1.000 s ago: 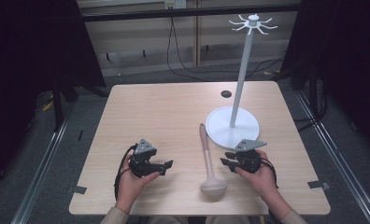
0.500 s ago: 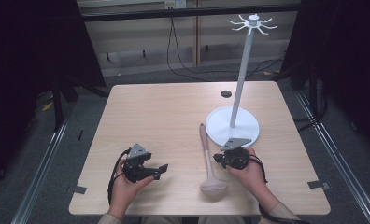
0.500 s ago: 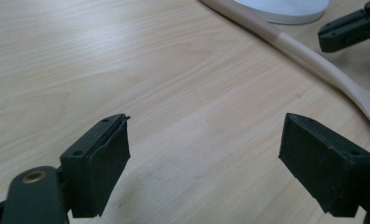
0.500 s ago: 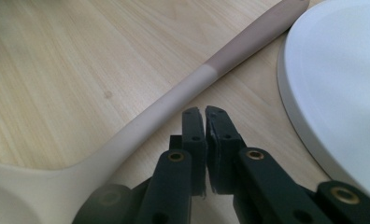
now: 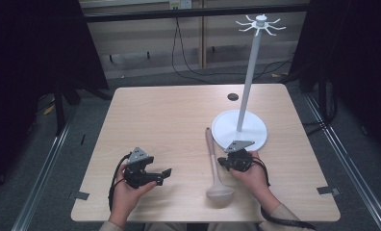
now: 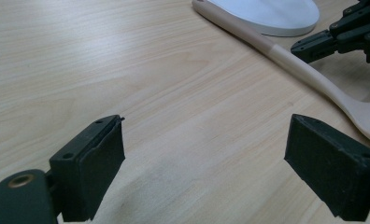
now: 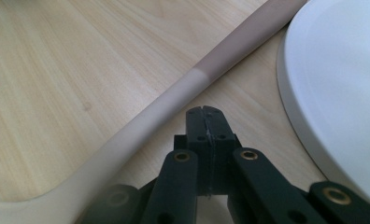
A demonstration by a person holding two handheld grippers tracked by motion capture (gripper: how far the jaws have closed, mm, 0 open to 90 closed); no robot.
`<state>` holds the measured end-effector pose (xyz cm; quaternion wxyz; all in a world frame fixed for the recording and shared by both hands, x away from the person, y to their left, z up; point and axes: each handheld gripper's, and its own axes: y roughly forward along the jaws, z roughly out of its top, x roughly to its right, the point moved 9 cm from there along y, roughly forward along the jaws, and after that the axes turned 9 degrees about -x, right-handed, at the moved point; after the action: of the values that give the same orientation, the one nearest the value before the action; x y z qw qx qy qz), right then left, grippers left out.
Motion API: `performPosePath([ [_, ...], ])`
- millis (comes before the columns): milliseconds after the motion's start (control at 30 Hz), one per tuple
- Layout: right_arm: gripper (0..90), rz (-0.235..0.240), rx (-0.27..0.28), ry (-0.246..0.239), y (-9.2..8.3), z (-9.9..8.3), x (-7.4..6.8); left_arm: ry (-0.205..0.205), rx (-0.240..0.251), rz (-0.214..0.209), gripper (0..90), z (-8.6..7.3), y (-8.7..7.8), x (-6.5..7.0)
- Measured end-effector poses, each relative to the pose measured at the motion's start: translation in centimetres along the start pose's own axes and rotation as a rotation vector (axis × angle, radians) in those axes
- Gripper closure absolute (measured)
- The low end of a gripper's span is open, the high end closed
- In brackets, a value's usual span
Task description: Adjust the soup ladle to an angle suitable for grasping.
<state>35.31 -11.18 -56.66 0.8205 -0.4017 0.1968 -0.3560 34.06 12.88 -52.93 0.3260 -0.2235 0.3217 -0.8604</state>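
High view: unlabelled wooden spoon beside right hand-held gripper.

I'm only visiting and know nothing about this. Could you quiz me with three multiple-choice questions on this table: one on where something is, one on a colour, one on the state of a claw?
1. Where does the wooden spoon lie?
A. between the two claws
B. on the stand's base
C. at the table's far edge

2. What colour is the stand?
A. black
B. white
C. red

3. How are the right claw's jaws?
A. wide open
B. shut on the spoon
C. shut on nothing

Answers: 1 A, it lies between the left claw and the right one. 2 B, pole and base are white. 3 C, the jaws meet beside the handle.
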Motion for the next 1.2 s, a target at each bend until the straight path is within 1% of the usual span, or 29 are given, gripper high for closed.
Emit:
performPosePath([
  [33, 90.0, 0.003, 0.001, 0.014, 0.1, 0.1, 0.0, 0.012, -0.006, 0.005, 11.7, 0.1, 0.1, 0.1],
  [67, 90.0, 0.01, 0.0, 0.018, 0.2, 0.2, 0.0, 0.01, -0.004, 0.006, 11.7, 0.1, 0.2, 0.2],
  [100, 90.0, 0.01, 0.004, 0.01, 0.3, 0.4, 0.0, 0.01, -0.004, 0.006, 11.7, 0.1, 0.2, 0.2],
  [133, 90.0, 0.006, -0.01, 0.016, 0.3, 0.4, 0.0, 0.016, -0.007, 0.002, 11.7, 0.1, 0.2, 0.2],
  [200, 90.0, 0.006, -0.009, 0.01, 0.5, 0.7, -0.1, 0.019, -0.012, -0.004, 11.7, 0.1, 0.4, 0.4],
  [267, 90.0, 0.003, -0.02, -0.005, 0.6, 0.9, -0.2, 0.013, -0.003, -0.007, 11.7, 0.3, 0.4, 0.5],
  [300, 90.0, -0.005, -0.026, -0.012, 0.7, 1.0, -0.2, 0.022, -0.003, -0.006, 11.7, 0.5, 0.4, 0.5],
  [433, 90.0, 0.01, -0.03, -0.008, 0.8, 1.1, -0.3, 0.029, -0.007, -0.015, 11.7, 0.5, 0.6, 0.7],
  [500, 90.0, 0.01, -0.029, 0.001, 0.9, 1.3, -0.3, 0.03, -0.012, -0.011, 11.7, 0.4, 0.7, 0.7],
  [533, 90.0, 0.002, -0.031, -0.004, 0.9, 1.3, -0.3, 0.029, -0.008, -0.014, 11.7, 0.5, 0.7, 0.8],
  [600, 90.0, 0.002, -0.03, -0.004, 1.0, 1.4, -0.4, 0.033, -0.009, -0.011, 11.7, 0.6, 0.6, 0.7],
  [667, 90.0, 0.005, -0.03, 0.002, 1.1, 1.5, -0.5, 0.031, -0.008, -0.014, 11.7, 0.6, 0.6, 0.7],
  [700, 90.0, 0.008, -0.028, -0.004, 1.1, 1.5, -0.5, 0.033, -0.006, -0.006, 11.7, 0.6, 0.6, 0.6],
  [733, 90.0, 0.012, -0.026, 0.001, 1.2, 1.7, -0.6, 0.031, -0.005, -0.005, 11.7, 0.6, 0.6, 0.6],
  [767, 90.0, 0.021, -0.021, -0.003, 1.4, 1.9, -0.9, 0.028, -0.005, -0.008, 11.7, 0.6, 0.6, 0.5],
  [833, 90.0, 0.018, -0.027, -0.012, 1.6, 2.1, -1.1, 0.03, -0.008, -0.007, 11.7, 0.5, 0.6, 0.5],
  [867, 90.0, 0.028, -0.025, -0.016, 1.7, 2.3, -1.3, 0.032, -0.009, -0.012, 11.7, 0.5, 0.6, 0.6],
  [1000, 90.0, 0.033, -0.034, -0.031, 2.0, 2.7, -1.8, 0.031, -0.009, -0.01, 11.7, 0.5, 0.6, 0.6],
  [1067, 89.8, 0.042, -0.037, -0.048, 2.3, 3.1, -2.2, 0.033, -0.009, -0.011, 11.8, 0.5, 0.6, 0.5],
  [1100, 89.7, 0.051, -0.036, -0.045, 2.5, 3.3, -2.4, 0.031, -0.007, -0.012, 11.8, 0.5, 0.6, 0.4],
  [1133, 89.5, 0.05, -0.039, -0.052, 2.5, 3.4, -2.5, 0.03, -0.008, -0.009, 11.8, 0.4, 0.6, 0.4],
  [1167, 89.4, 0.056, -0.04, -0.061, 2.6, 3.5, -2.6, 0.028, -0.007, -0.011, 11.8, 0.4, 0.6, 0.3],
  [1200, 89.4, 0.063, -0.037, -0.061, 2.7, 3.6, -2.8, 0.026, -0.009, -0.003, 11.9, 0.4, 0.5, 0.3],
])
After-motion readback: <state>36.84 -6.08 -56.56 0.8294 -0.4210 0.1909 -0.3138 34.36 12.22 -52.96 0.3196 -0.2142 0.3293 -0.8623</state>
